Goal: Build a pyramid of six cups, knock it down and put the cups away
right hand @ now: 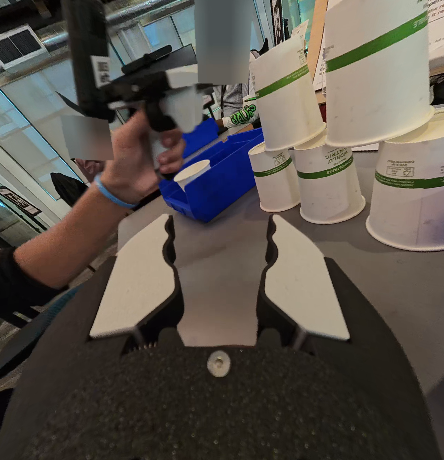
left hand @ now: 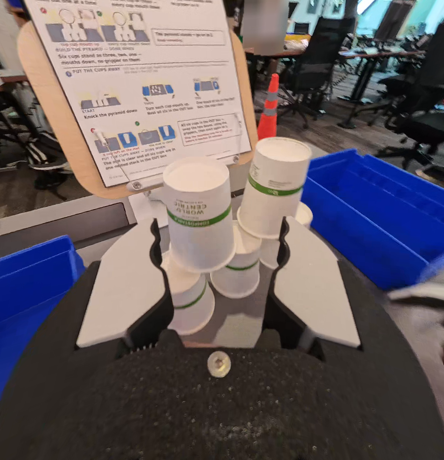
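Counting five of the six cups in the stack on the grey surface [right hand: 228,261]: finding three base cups [right hand: 328,189] mouth-down in a row, touching or nearly so, and two upper cups [right hand: 285,99] perched on them. Noting both upper cups leaning off level, so either sitting badly or beginning to topple; not being able to tell which.

Spotting the sixth cup [right hand: 192,171] lying tilted inside the blue bin [right hand: 216,194] just beside the stack, apart from the others.

Holding the left gripper [left hand: 219,220] above the near side of the stack with its jaws released and wide, framing one leaning cup without visibly touching it. Keeping the right gripper [right hand: 221,217] low over bare surface, off to one side of the stack, jaws likewise released and grasping nothing.

Judging the build as close to complete at most, lacking its top cup. Judging the putting-away as wholly ahead: turning the cups mouth-up and nesting all six in one bin, with the second blue bin [left hand: 365,224] waiting on the far side.
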A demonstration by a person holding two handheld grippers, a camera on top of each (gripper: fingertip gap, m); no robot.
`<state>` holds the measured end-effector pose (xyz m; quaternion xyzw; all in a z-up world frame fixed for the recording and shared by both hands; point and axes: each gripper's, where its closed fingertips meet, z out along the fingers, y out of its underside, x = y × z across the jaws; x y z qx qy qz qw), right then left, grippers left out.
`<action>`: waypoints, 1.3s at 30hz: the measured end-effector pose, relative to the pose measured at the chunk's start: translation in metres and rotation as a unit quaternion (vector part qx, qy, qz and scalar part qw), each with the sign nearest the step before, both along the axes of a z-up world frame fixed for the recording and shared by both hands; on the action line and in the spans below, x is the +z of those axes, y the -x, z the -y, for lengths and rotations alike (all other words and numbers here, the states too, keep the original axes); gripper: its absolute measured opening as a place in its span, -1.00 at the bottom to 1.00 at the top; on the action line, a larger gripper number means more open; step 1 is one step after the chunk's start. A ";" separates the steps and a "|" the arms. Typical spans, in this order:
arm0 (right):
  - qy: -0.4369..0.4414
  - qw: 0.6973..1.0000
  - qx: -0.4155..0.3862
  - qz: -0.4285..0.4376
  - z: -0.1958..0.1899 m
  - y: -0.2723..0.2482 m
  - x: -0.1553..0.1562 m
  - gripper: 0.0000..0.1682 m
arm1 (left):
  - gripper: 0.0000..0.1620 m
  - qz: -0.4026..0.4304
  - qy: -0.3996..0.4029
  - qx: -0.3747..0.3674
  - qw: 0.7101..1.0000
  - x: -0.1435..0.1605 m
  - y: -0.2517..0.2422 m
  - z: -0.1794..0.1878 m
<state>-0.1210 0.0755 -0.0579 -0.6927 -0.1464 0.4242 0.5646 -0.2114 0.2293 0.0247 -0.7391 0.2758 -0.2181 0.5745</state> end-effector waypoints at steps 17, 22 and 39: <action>0.012 0.999 0.018 0.038 0.001 0.016 -0.020 -0.17 | -0.22 -0.220 0.112 -0.261 0.933 -0.124 0.095 0.180; 0.014 0.999 0.022 0.042 0.001 0.017 -0.022 -0.17 | -0.23 -0.273 0.097 -0.208 0.934 -0.108 0.128 0.141; 0.034 0.999 0.032 0.020 -0.001 0.011 -0.023 -0.22 | -0.98 -0.489 0.152 -0.182 0.840 -0.136 0.183 0.040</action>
